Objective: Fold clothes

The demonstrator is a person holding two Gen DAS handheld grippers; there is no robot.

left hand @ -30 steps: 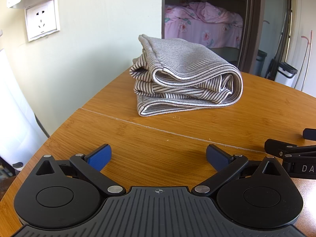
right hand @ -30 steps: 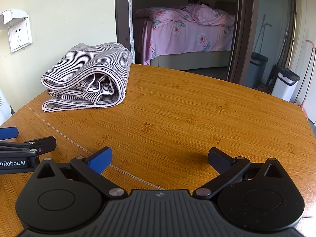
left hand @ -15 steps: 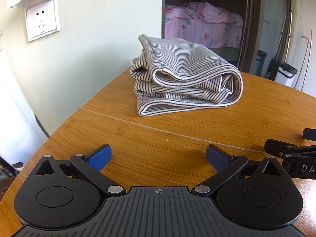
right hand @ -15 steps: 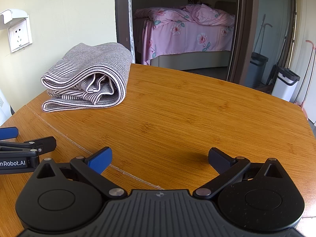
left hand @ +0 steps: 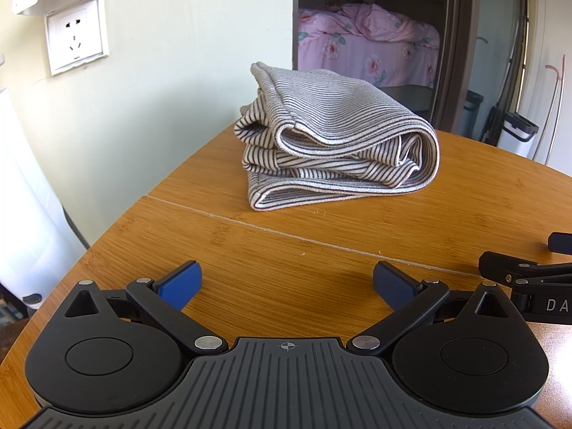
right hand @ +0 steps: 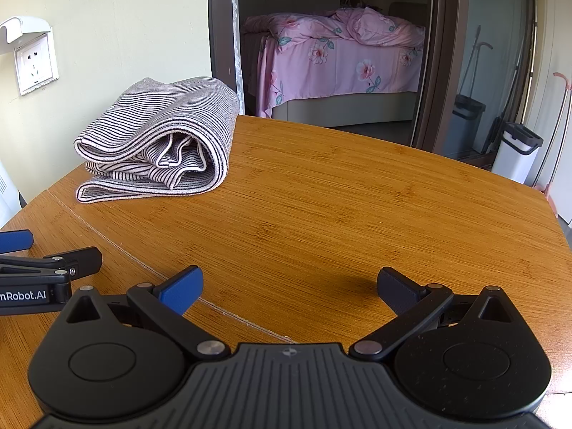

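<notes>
Ahead, lying crosswise on the tabletop (left hand: 321,250), folded striped garment (left hand: 336,143), nearer left hand-held gripper (left hand: 286,282); right hand-held gripper (right hand: 289,286) likewise gaping, empty.

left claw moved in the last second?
No. The left claw sits the same against the table seam and the striped folded garment, open and empty.

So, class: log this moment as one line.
left claw open | right claw open | striped cloth folded on table | untouched
</notes>
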